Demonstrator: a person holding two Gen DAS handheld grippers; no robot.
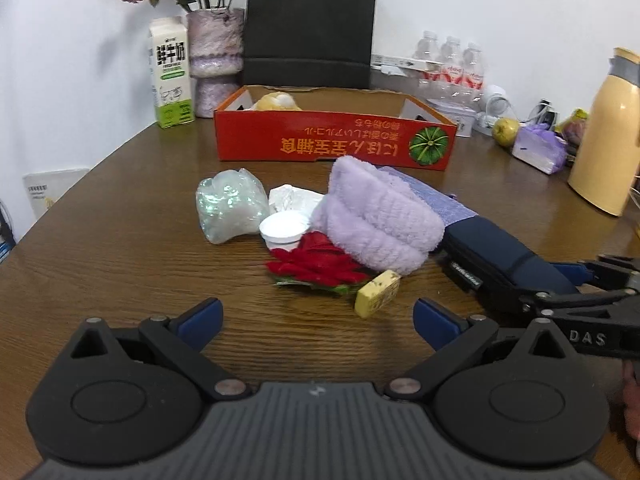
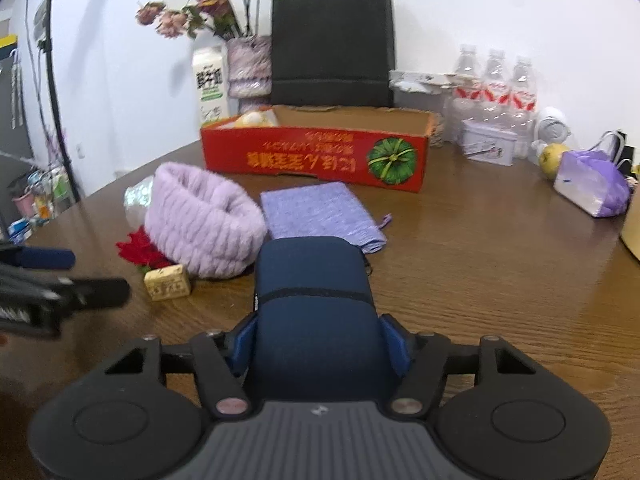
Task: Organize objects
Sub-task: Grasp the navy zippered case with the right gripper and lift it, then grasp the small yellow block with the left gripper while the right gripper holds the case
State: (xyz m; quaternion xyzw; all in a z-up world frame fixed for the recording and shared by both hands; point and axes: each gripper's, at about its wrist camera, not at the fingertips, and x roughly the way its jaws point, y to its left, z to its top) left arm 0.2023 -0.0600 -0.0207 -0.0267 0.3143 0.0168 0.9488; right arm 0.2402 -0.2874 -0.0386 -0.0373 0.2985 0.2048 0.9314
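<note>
My right gripper (image 2: 320,344) is shut on a navy blue case (image 2: 316,296) that lies on the brown table; it also shows in the left wrist view (image 1: 500,260). My left gripper (image 1: 318,320) is open and empty, low over the table in front of a pile: a fluffy lilac headband (image 1: 372,220), a red flower (image 1: 316,264), a small yellow block (image 1: 378,294), a white cup (image 1: 284,230), a clear crumpled bag (image 1: 230,208) and a purple cloth (image 2: 320,210). A red cardboard box (image 1: 336,140) stands open behind the pile.
At the back stand a milk carton (image 1: 170,76), a vase of dried flowers (image 1: 214,60), a black paper bag (image 1: 308,28) and water bottles (image 1: 452,64). To the right are a yellow thermos (image 1: 608,136), a purple bag (image 1: 540,150) and a pear (image 1: 505,131).
</note>
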